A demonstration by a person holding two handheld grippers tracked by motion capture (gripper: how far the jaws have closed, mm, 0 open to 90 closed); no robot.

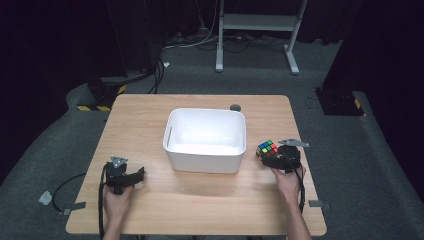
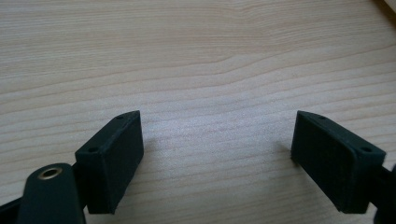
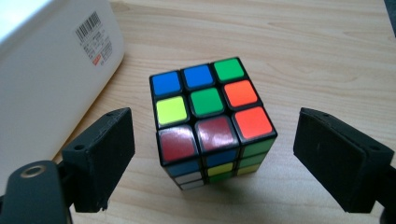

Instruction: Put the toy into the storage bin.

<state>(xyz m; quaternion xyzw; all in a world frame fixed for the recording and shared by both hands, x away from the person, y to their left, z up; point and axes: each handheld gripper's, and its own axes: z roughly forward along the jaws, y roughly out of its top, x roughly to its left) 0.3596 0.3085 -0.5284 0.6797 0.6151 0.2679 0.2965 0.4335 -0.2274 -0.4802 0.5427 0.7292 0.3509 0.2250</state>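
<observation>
- Cube first: the scrambled six-colour plastic puzzle cube [image 3: 212, 121] sits flat on the pale wooden table [image 1: 200, 200] near its right edge, just beside the right wall of the white rectangular plastic bin [image 1: 205, 140], not touching it as far as I can tell.
- My right gripper [image 3: 212, 154] hovers over the cube with its jaws spread wide, one on either side and neither touching a face; nothing is gripped yet.
- My left gripper [image 2: 217, 154] rests near the table's front left corner, jaws apart with bare wood grain between them.
- Judging by the layout, I take the job to be lifting the cube and dropping it into the bin.
- Risk one: the cube stands slightly turned between the pads. If I close like this, I may pinch corners rather than flat faces, and the cube could twist out or skid toward the right edge.
- Risk two: the glossy stickers look slick, so a shallow grip could let it slip mid-lift.
- Risk three: the left jaw of the right gripper is close to the bin wall, the one with a barcode label [image 3: 93, 39]. Swinging sideways too low would knock the bin or catch its rim.
- Around: a small grey round object [image 1: 235, 107] lies at the table's far edge behind the bin, well apart from my path; cables trail on the carpet beyond.
- The bin wall is the one real obstacle.
</observation>
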